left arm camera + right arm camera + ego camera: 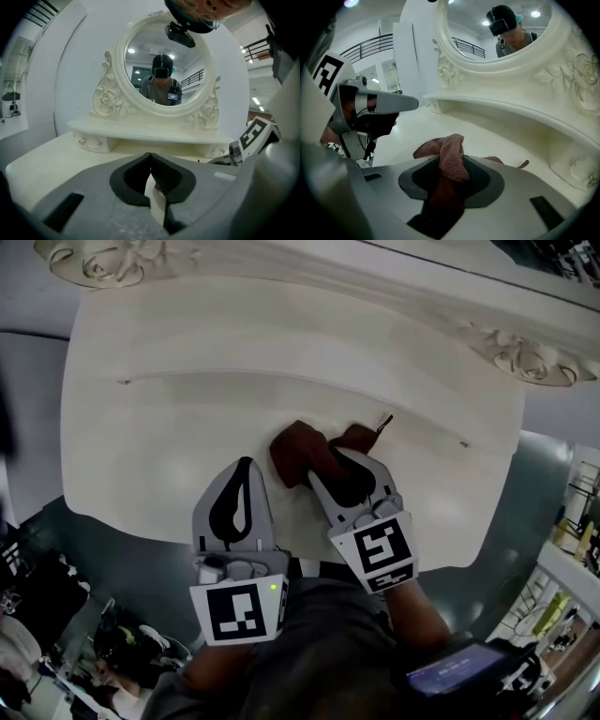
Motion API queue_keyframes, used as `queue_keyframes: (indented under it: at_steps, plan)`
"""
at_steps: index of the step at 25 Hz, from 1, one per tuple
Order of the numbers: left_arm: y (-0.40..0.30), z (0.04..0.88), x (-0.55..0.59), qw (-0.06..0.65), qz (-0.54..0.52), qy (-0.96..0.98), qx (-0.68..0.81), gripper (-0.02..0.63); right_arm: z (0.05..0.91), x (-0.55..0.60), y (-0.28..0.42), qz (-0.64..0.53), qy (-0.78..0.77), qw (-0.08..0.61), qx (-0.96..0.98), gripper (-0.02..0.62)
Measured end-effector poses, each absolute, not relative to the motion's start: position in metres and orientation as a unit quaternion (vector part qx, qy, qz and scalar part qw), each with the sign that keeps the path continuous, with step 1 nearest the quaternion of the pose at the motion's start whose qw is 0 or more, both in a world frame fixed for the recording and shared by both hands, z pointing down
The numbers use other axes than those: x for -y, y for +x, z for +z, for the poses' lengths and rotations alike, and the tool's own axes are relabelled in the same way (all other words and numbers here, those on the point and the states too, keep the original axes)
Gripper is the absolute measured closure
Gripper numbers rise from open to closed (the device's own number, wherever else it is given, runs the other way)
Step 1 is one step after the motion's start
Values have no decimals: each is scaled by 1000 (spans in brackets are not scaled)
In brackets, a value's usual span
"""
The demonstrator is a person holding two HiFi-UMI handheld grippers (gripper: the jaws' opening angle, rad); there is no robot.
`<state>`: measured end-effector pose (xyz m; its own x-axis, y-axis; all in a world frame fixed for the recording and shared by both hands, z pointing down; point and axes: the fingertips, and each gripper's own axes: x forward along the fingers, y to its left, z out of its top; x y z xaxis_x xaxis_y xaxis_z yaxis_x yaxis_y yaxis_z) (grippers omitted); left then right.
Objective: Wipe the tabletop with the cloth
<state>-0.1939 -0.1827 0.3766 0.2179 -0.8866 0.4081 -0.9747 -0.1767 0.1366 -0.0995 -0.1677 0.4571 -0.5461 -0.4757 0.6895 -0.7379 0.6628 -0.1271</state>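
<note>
Brown terry cloth (298, 454) is sitting bunched in the right hand-held gripper (345, 465), whose jaws are clamping on a fold of it. The loose end is spilling forward onto the cream tabletop (159, 427), near the middle and close to the front edge. This gripper is tilting downward, probably so the wad is pressing onto the surface for a wiping stroke. The wipe itself looks not yet started.

The left hand-held gripper (246, 465) is hovering just beside the right one on its left, jaw tips closed together with nothing between them. It is likely idling out of the cloth's path and is not touching the cloth.

An oval mirror (164, 61) in a carved frame is standing at the back over a raised shelf (150, 133), so only the flat area in front is open for wiping.

The right gripper's body is covering the rear part of the cloth in the head view. How firmly the cloth is bearing on the tabletop is hard to tell. A thin dark strand (384, 422) is sticking out beyond the cloth; it could be a tag or a loop. The near edge is partly hidden by the grippers and the person's body.
</note>
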Motion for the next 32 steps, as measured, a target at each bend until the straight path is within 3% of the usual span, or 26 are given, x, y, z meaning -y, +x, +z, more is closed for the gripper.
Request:
queue_keyframes:
  at_steps: [5,19,27,32]
  plan:
    - [-200,360,190,173,113,766,609,591,444,174,-106,202,367,314,852,482]
    - [-215,240,228,93,52,794,598,591,288,251,-141,117,435,207,869,485]
    - [-233,231,250,101,54,793,598,591,279,291,-156,97,451,216,861,485]
    - [-241,263,260,132,76,787,598,591,318,321,-159,121,456,237,849,484]
